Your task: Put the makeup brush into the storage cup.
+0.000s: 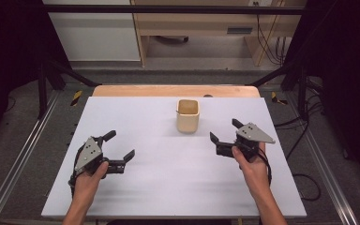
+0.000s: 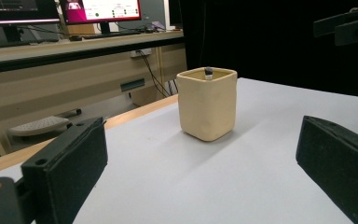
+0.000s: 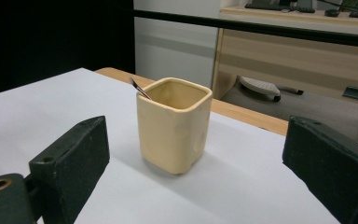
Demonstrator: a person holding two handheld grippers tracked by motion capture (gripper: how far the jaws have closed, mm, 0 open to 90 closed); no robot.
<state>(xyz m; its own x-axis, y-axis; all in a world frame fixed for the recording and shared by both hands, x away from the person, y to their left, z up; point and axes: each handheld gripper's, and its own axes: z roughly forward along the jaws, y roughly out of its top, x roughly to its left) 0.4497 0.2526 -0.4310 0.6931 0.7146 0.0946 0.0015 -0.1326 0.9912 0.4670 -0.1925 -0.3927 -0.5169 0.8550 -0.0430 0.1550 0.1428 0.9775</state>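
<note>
The left gripper (image 1: 121, 146) has its 2 jaws spread wide with nothing between them, and the right gripper (image 1: 224, 131) likewise holds its 2 jaws well apart and empty. Both hover low over the table, 1 at each side, and both point inward toward the cup (image 1: 188, 115).

The cup, cream-coloured and squarish with rounded corners, stands upright on the table's far middle, ahead of both grippers and roughly between them, touching neither. In the left gripper view the cup (image 2: 207, 103) sits beyond the gap between the jaws, a little toward the middle; in the right gripper view the cup (image 3: 174, 124) stands nearer, centred in the open gap.

A thin dark stick (image 3: 140, 88) leans out of the cup at its rim; most of it is hidden inside, and what it is cannot be made out. From the high view the cup's inside is only a brownish blur.

The table (image 1: 136, 122) is covered by a pale, plain sheet, with a wooden edge (image 1: 136, 90) showing at the far side. Beyond it stand a light wooden desk (image 1: 201, 23), trailing cables, dark frame bars and, in the left gripper view, a lit monitor (image 2: 100, 9).
</note>
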